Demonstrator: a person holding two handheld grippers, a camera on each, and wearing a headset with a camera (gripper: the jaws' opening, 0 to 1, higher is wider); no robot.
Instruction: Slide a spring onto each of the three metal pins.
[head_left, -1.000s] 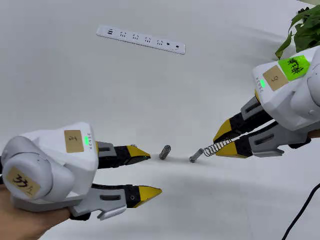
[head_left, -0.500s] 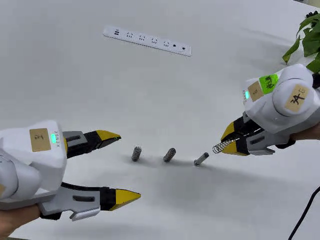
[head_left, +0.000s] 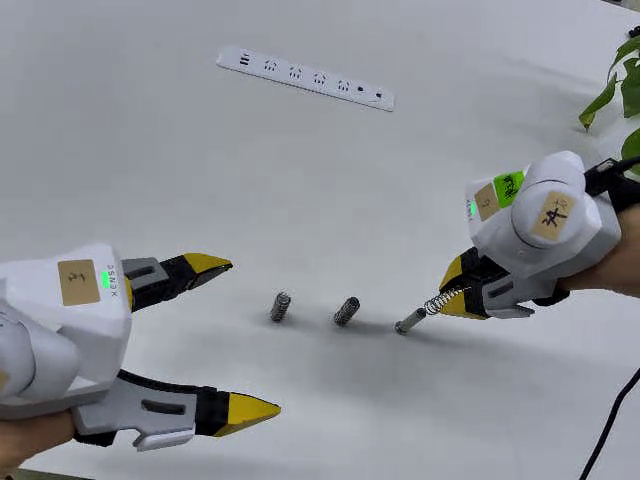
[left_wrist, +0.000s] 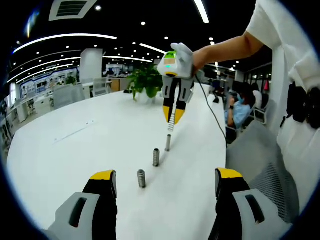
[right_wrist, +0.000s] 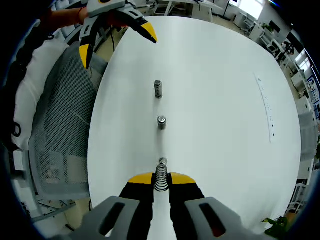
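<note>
Tabletop (head_left: 300, 180): white, matte, large, rounded at one end.
Power strip (head_left: 305, 77): white, lying flat on the far part of the tabletop.
Plant (left_wrist: 145, 82): green-leaved, at the tabletop's edge.
Cable (head_left: 610, 425): black, crossing a near corner.
Chair (right_wrist: 60, 135): grey mesh, just beside the tabletop.
Ceiling (left_wrist: 125, 20): dark, with long light strips (left_wrist: 65, 37), small round spots and a square vent (left_wrist: 70, 8).
Beyond: open office with desks and chairs (left_wrist: 65, 95) and bright windows (right_wrist: 252, 6).

Left gripper (head_left: 248, 336) and right gripper (head_left: 447, 297) white, black fingers (head_left: 190, 272) yellow-tipped, green lights (head_left: 105, 279), tan stickers (head_left: 79, 282)
</note>
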